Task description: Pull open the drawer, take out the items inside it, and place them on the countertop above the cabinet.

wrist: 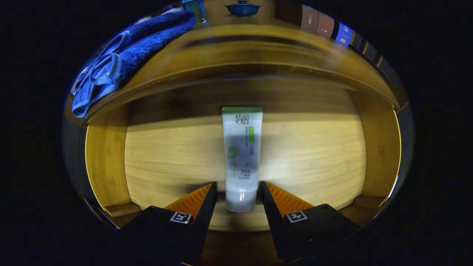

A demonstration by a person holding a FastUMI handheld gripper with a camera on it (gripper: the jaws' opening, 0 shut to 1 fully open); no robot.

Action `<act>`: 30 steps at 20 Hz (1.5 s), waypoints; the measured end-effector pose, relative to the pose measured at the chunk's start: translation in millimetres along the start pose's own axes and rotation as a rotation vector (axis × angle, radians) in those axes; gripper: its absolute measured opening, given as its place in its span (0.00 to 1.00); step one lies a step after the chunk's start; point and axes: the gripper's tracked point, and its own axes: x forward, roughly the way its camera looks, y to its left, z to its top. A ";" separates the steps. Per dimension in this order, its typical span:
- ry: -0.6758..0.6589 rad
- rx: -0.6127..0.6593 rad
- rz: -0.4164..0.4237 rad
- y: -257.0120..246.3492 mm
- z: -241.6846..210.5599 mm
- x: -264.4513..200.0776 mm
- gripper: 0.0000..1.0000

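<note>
The wooden drawer is pulled open below me. On its floor lies a white tube with green print, its green crimped end pointing away and its cap toward me. My gripper is open, with one finger on each side of the tube's cap end. The fingertips stand close to the tube, with a narrow gap showing on the left side. The countertop runs across above the drawer.
A blue towel lies on the left of the countertop and hangs over its edge. A blue lidded bowl and a glass stand farther back. A row of coloured boxes lines the right rear.
</note>
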 end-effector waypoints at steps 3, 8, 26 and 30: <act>-0.006 -0.024 -0.018 -3.6 5.4 -0.4 0.55; 0.002 -0.060 -0.006 -4.2 5.1 1.9 0.43; -0.181 -0.057 0.164 -3.0 -24.1 -87.8 0.36; -0.294 -0.048 0.160 -11.8 10.8 -131.3 0.35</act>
